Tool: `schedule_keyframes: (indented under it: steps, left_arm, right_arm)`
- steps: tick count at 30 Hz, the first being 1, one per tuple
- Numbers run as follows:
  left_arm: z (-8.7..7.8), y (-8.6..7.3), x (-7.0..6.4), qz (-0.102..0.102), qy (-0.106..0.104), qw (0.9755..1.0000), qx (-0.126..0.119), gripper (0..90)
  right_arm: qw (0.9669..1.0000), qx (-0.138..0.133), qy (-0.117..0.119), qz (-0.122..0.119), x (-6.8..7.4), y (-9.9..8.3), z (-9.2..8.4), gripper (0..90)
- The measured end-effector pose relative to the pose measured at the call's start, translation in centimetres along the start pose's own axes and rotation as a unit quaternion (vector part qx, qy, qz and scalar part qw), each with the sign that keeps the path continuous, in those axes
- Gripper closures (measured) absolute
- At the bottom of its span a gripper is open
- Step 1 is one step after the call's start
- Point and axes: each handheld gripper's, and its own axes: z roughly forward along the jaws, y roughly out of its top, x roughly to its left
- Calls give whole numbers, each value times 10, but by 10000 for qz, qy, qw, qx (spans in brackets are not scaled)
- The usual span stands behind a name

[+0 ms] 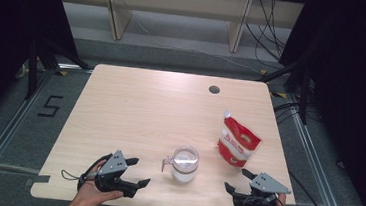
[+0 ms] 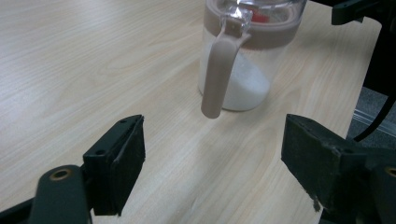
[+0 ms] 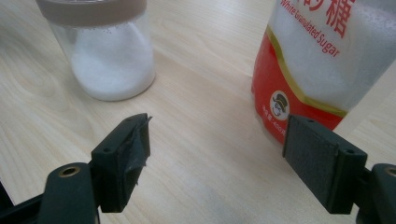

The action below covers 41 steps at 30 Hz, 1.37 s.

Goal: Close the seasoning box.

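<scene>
Clear glass jar (image 1: 184,164) with a brownish collar and handle, partly filled with white granules, stands near the table's (image 1: 135,109) six-o'clock edge, bare wood around it. Left gripper (image 1: 134,172) lies at the jar's nine o'clock, jaws spread wide and empty; right gripper (image 1: 237,181) at its three o'clock, likewise released. Red-and-white pouch (image 1: 237,142), at the jar's two o'clock toward the table's right edge, reads "White Granulated Sugar" beside Chinese characters.

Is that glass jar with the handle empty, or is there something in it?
Partly full. The jar holds white grains up to roughly half its height, seen through the clear glass below its brown collar.
</scene>
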Motion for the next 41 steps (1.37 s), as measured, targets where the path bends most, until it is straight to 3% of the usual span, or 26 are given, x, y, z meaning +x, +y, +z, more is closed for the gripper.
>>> schedule_keyframes:
  steps: [4,6,9,10,12,14,32,33,36,38,39,41]
  left_arm:
    - [2,-3,2,6,-24,10000,60,213]
    - [5,-6,1,-33,-8,10000,83,211]
    - [6,-6,1,-48,-87,9999,132,199]
    - [5,-6,2,87,-23,9996,253,197]
    - [9,-7,0,24,-99,9999,119,197]
    - [8,-7,1,82,-107,9997,209,197]
    - [10,-7,0,107,-94,9997,199,196]
    - [10,-7,-1,29,-100,9998,198,196]
    - [11,-7,-1,10,-97,9998,181,197]
    - [10,-7,0,17,-86,9997,236,197]
    - [9,-7,2,141,-52,9994,317,196]
    - [8,-6,2,154,-62,9993,338,196]
  right_arm:
    - [9997,98,-16,239,3,0,-2,238]
    - [10000,47,24,70,0,0,-1,238]
    - [9999,63,-8,99,1,0,-1,238]
    - [9998,74,-18,170,3,0,-1,238]
    - [9998,83,-20,180,2,-1,-1,238]
    - [10000,36,-29,44,1,0,-1,238]
    - [9999,64,35,72,1,-1,1,231]
    - [9997,110,46,201,3,-1,1,230]
    - [9996,150,19,239,3,-1,0,230]
    - [9995,171,32,257,4,-1,0,229]
    - [9995,173,32,266,4,-1,0,229]
    - [9998,140,25,157,1,-1,1,228]
